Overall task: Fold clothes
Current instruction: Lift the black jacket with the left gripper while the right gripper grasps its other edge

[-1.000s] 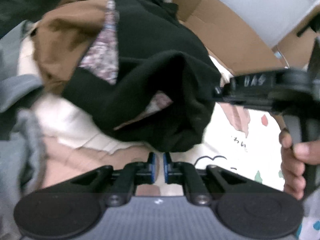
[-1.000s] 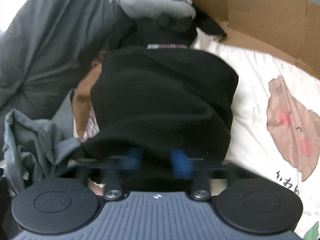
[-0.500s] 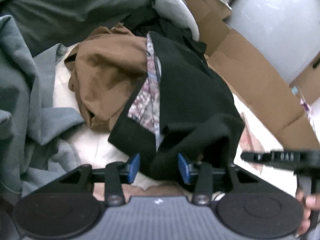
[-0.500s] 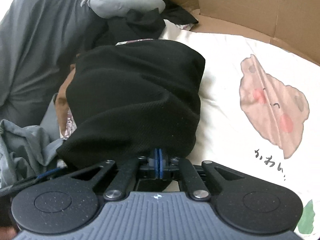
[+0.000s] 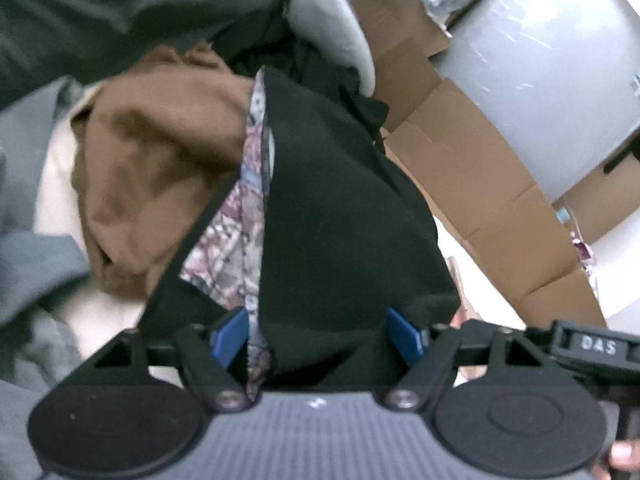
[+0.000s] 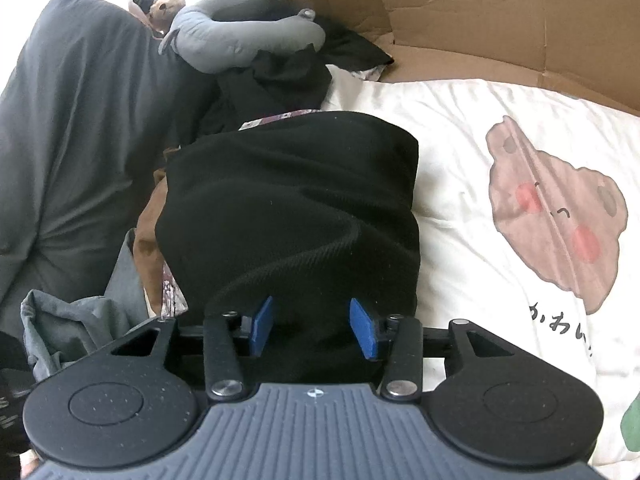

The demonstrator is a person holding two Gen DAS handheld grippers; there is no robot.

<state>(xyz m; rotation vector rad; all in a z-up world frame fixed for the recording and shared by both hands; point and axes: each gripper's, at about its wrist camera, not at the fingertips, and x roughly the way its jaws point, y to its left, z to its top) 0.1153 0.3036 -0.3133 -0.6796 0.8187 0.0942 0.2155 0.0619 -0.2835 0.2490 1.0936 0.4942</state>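
Observation:
A folded black garment (image 5: 340, 216) with a floral lining (image 5: 236, 240) lies on the white bedsheet (image 6: 460, 128). It also shows in the right wrist view (image 6: 292, 208). My left gripper (image 5: 316, 338) is open, its blue pads on either side of the garment's near edge. My right gripper (image 6: 314, 326) is open too, its pads astride the garment's near edge from the other side. The right gripper's body (image 5: 592, 348) shows at the right of the left wrist view.
A crumpled brown garment (image 5: 152, 176) lies beside the black one. Grey clothes (image 6: 76, 320) and a dark grey duvet (image 6: 80, 140) are at the left. A grey neck pillow (image 6: 240, 40) and cardboard walls (image 6: 480, 20) stand at the back.
Both grippers have opened: the left one wider than half a second ago, the right one from shut on the black garment's edge. The garment now rests on the bed.

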